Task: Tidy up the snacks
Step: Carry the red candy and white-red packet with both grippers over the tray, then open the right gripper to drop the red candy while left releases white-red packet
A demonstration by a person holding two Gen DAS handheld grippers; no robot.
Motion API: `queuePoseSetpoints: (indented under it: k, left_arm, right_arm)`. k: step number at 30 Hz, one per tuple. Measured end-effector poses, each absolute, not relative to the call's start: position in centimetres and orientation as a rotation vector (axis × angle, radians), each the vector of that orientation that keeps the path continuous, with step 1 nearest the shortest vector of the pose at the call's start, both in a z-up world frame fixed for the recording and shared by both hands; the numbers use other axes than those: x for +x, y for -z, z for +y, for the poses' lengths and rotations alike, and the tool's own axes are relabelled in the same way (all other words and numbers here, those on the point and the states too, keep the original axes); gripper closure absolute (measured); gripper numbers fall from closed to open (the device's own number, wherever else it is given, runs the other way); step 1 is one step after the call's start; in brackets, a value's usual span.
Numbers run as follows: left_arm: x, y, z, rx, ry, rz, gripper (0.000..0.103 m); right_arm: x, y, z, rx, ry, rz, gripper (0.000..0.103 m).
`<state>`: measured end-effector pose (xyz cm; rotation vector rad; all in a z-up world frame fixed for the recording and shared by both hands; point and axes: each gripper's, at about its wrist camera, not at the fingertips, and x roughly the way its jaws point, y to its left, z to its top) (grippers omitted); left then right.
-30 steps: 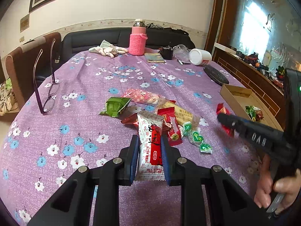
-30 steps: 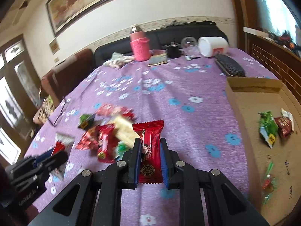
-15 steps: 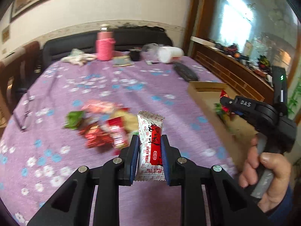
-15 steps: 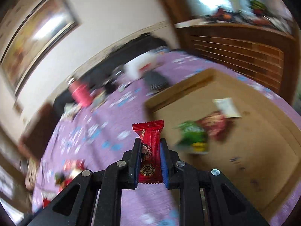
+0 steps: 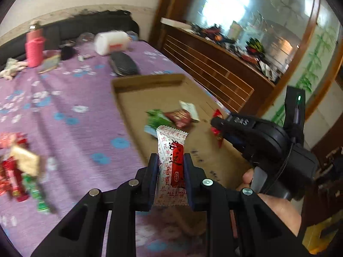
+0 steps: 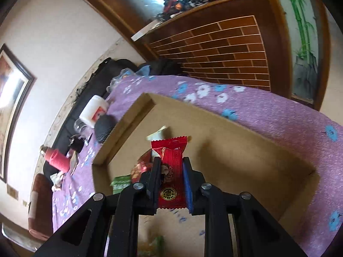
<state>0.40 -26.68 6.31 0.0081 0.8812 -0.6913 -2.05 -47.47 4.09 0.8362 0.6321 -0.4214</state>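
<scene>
Behind right claw [image 6: 169,182], snacks [image 6: 141,167] seemingly blurred.

Left wrist view: two snacks gripped over the tray.
Left gripper [image 5: 171,167] clamps white-and-red snack packet [image 5: 171,160] above cardboard tray's [image 5: 137,83] near left edge. Right gripper [image 5: 216,126] pinches red packet [image 5: 217,115] over tray's right side. Green packet [image 5: 157,117] lies mid-tray.

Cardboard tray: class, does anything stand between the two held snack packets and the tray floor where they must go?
Nothing visible does. The cardboard tray is open-topped. The right gripper holds the red packet over bare floor; the left gripper holds the white-and-red packet near the tray's edge, with snacks beyond.
</scene>
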Motion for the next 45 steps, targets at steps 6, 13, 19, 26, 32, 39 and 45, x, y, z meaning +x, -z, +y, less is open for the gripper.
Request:
queuePoseSetpoints:
  k: [6, 13, 19, 26, 32, 39, 45]
  left_arm:
    - [0.9, -4.3, -28.6, 0.037, 0.711, 0.923, 0.081]
    - [1.5, -3.2, -28.6, 0.026, 0.719, 0.942, 0.081]
    - [1.0, -3.3, -28.9, 0.051, 0.720, 0.914, 0.080]
    - [0.8, -3.6, -28.6, 0.039, 0.730, 0.905, 0.071]
    - [0.7, -4.2, -28.3, 0.016, 0.739, 0.895, 0.071]
    - [0.4, -5.0, -28.0, -0.013, 0.776, 0.898, 0.067]
    - [0.1, -5.4, -27.7, -0.019, 0.784, 0.909, 0.067]
  right_arm:
    - [-1.4, -3.2, -48.2, 0.864, 0.412, 0.674, 0.083]
    - [-1.2, -2.8, -47.8, 0.866, 0.387, 0.693, 0.082]
    - [-1.5, -3.1, -47.4, 0.859, 0.381, 0.680, 0.082]
    - [-2.0, -3.9, -47.3, 0.837, 0.401, 0.640, 0.082]
    - [-2.2, -4.2, -47.4, 0.832, 0.408, 0.626, 0.082]
    - [-2.4, -4.6, -47.2, 0.815, 0.417, 0.606, 0.082]
    - [-2.6, -5.0, -47.2, 0.804, 0.424, 0.580, 0.082]
